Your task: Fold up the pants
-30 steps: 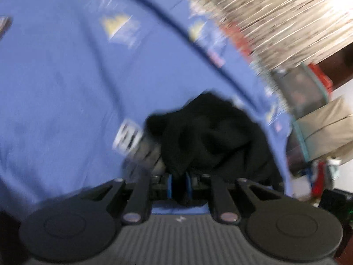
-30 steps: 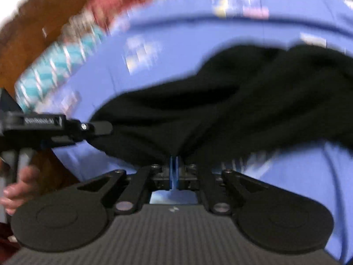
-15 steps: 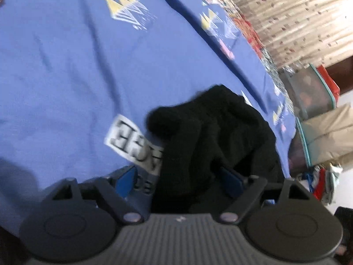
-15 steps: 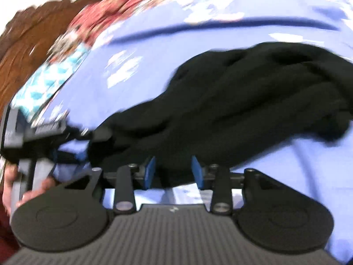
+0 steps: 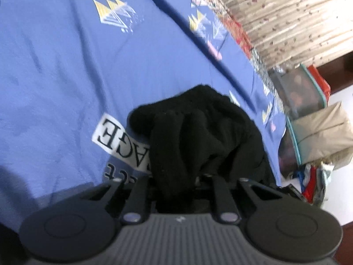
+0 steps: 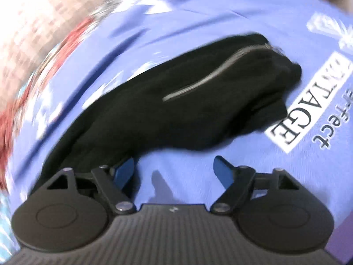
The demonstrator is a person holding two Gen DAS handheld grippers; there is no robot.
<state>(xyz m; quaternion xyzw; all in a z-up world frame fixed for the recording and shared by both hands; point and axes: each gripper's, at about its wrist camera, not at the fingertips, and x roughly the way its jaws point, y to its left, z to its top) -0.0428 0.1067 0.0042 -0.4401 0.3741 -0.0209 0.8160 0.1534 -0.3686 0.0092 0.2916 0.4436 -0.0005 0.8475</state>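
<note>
Soft, even indoor light falls on the blue bedspread (image 5: 55, 70), and the curtain (image 5: 286, 15) at far right glows pale and bright. The left wrist view is fairly sharp with fisheye bending at its edges. The right wrist view is smeared by motion blur, worst at far left, with a small shadow (image 6: 161, 185) near.

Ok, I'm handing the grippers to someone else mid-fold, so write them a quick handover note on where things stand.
Left gripper: closing on a bunched fold of the black pants; fabric fills the jaws.
Right gripper: opening, nothing between the jaws; the pants lie just ahead, brushing one blue pad.
Pants: crumpled heap on the blue bedsheet, zipper facing up, beside the printed lettering.
Done: no neat fold shows.
Left: spread flat, fold.
</note>
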